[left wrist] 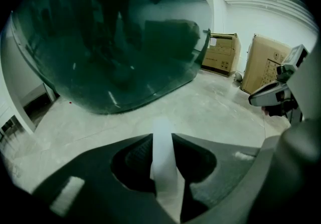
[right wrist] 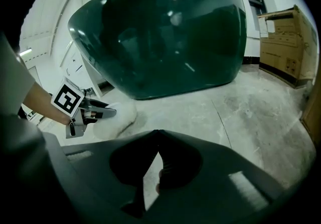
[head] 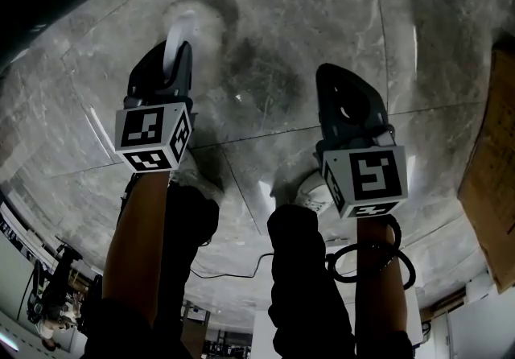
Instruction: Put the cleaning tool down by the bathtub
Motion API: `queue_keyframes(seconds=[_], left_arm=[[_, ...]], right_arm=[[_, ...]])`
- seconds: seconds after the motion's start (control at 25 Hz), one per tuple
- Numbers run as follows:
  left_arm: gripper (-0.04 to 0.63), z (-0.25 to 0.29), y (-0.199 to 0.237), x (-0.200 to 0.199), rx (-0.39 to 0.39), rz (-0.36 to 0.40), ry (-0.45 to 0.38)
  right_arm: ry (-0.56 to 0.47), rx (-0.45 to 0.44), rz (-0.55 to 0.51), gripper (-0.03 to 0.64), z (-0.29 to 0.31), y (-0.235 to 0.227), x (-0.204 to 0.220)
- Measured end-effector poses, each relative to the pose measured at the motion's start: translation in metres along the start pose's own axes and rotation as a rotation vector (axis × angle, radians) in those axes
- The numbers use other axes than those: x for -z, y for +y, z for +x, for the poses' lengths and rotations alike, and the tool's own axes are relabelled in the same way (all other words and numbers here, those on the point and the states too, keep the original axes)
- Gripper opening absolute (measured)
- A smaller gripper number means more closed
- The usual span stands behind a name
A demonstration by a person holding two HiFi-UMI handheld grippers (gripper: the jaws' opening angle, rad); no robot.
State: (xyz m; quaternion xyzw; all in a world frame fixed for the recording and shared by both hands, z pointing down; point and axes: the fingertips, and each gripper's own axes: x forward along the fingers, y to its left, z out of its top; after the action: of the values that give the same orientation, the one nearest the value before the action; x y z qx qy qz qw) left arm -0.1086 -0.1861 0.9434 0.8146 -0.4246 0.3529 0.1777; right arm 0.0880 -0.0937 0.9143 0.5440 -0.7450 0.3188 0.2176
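Observation:
The cleaning tool (head: 185, 26) is a white, soft-looking pad. It is clamped in my left gripper (head: 179, 47) and hangs low over the grey stone floor. In the left gripper view a white strip of the tool (left wrist: 163, 160) runs up between the jaws of the left gripper (left wrist: 161, 137), which is shut on it. The dark green bathtub (left wrist: 110, 42) rises just ahead. My right gripper (head: 328, 73) hovers to the right, its jaws closed on nothing. From the right gripper (right wrist: 157, 132) I see the tub (right wrist: 160, 37) and the tool (right wrist: 120, 115) on the floor in front of the tub.
Cardboard boxes (left wrist: 220, 52) stand to the right of the tub, with a larger one (left wrist: 266, 65) beside them and another box (head: 492, 164) at my right. A thin black cable (head: 241, 273) lies on the floor near the person's feet.

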Motion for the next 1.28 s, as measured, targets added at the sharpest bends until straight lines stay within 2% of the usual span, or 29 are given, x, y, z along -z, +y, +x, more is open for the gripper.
queue_keyframes(seconds=[0.72,1.04,1.28], left_arm=[[0.083,0.020,-0.001,0.013,-0.002,0.013,0.000],[0.083,0.020,-0.003,0.015,0.017,0.044,0.013],[0.130,0.018,-0.005,0.013,0.030,0.049,0.009]], right_arm=[[0.025,-0.002,0.001,0.015,0.007,-0.007,0.022],[0.031,-0.005,-0.007,0.015,0.005,-0.004,0.021],[0.032,0.004,-0.003,0.015,0.002,-0.005,0.019]])
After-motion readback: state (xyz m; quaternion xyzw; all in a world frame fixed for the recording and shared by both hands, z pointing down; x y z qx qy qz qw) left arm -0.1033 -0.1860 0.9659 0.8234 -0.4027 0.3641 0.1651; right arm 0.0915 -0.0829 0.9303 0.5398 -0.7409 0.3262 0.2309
